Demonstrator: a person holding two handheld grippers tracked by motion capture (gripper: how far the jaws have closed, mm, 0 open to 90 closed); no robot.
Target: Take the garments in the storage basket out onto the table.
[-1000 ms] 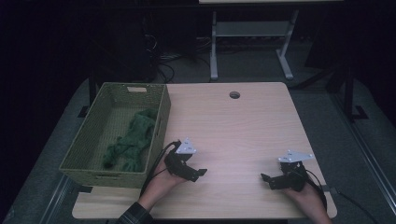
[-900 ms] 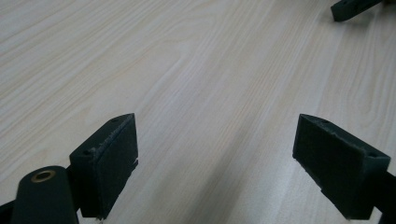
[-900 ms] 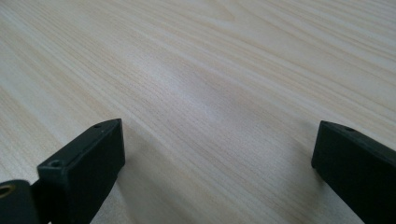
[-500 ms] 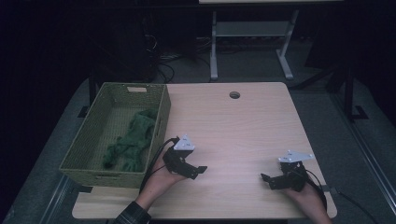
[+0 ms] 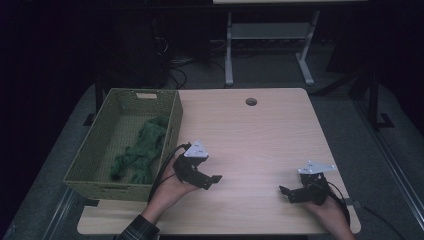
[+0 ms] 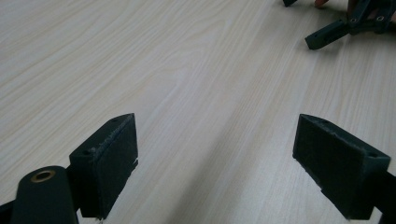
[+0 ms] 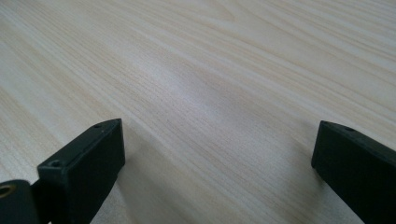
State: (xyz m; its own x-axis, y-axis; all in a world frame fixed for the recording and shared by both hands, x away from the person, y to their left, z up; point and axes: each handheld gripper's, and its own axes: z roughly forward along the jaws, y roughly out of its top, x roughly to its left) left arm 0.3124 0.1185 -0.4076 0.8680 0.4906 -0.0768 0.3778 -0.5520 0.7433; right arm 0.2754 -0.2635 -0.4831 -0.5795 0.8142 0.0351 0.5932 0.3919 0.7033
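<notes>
The left gripper [image 5: 212,178] has crept slightly up and right since a second ago; the right gripper [image 5: 286,192] has stayed put. Both have jaws spread wide, holding nothing, over the table [image 5: 260,135]. The green cloth [image 5: 142,150] lies in the basket [image 5: 172,125] just left of the left gripper, its long axis running away from the person. No writing is readable

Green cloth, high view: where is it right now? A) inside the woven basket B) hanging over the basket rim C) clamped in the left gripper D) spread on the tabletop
A: the green cloth lies bunched on the floor of the woven basket, while the left gripper is over bare tabletop beside it, jaws wide apart with nothing between them.
</notes>
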